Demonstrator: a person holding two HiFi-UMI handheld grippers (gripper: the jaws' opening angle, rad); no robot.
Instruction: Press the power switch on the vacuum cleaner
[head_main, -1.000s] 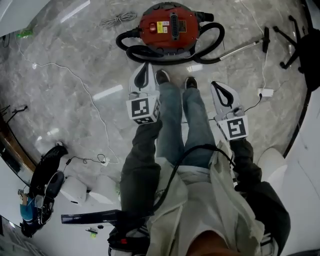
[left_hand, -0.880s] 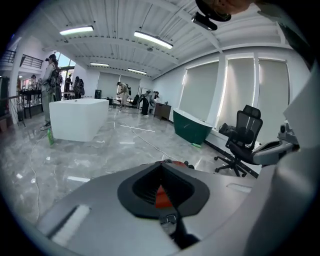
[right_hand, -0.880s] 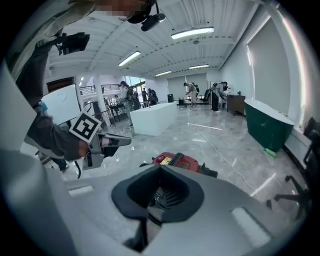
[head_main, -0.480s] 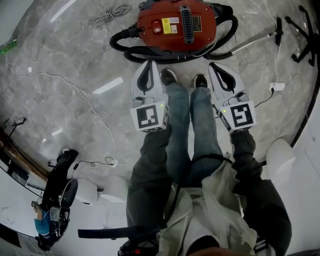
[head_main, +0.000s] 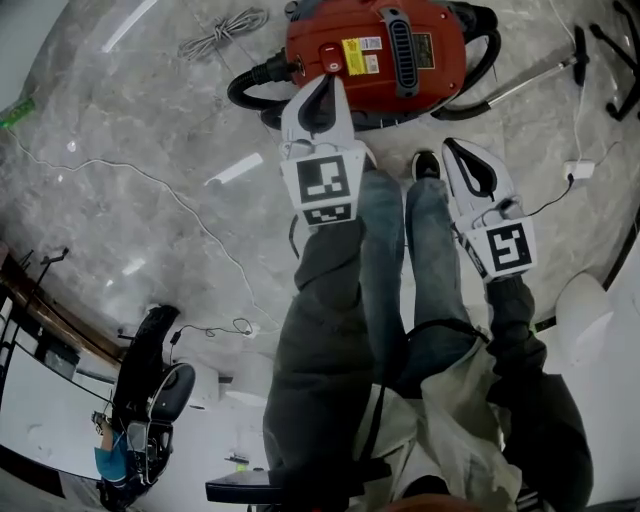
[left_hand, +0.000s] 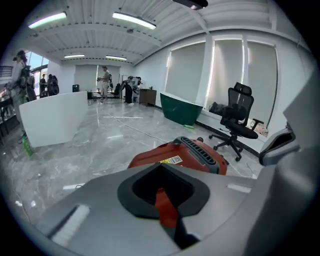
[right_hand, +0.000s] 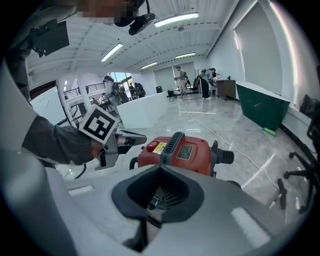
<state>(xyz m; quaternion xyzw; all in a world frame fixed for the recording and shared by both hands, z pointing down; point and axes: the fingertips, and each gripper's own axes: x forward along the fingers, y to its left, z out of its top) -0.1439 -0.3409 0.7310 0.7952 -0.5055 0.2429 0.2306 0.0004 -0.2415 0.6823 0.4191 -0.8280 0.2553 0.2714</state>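
Note:
The red vacuum cleaner (head_main: 375, 55) lies on the grey marble floor just ahead of the person's feet. It has a black vented handle and a yellow label. A round red power switch (head_main: 329, 65) sits at its left end, also seen in the right gripper view (right_hand: 150, 147). My left gripper (head_main: 322, 82) is shut and empty, its tips right over the vacuum's near edge, just below the switch. Whether they touch is not clear. My right gripper (head_main: 455, 148) is shut and empty, hanging back beside the right shoe. The vacuum (left_hand: 190, 155) fills the left gripper view's middle.
A black hose (head_main: 250, 85) loops round the vacuum's front. A coiled cord (head_main: 222, 32) lies to the far left, and a metal wand (head_main: 520, 85) runs right toward a chair base (head_main: 615, 60). A white adapter (head_main: 578, 170) and thin cable (head_main: 150, 180) lie on the floor.
The person has stepped closer to the vacuum. My left gripper has reached forward from beside the shoes to the vacuum's switch end. The right gripper has stayed near the feet.

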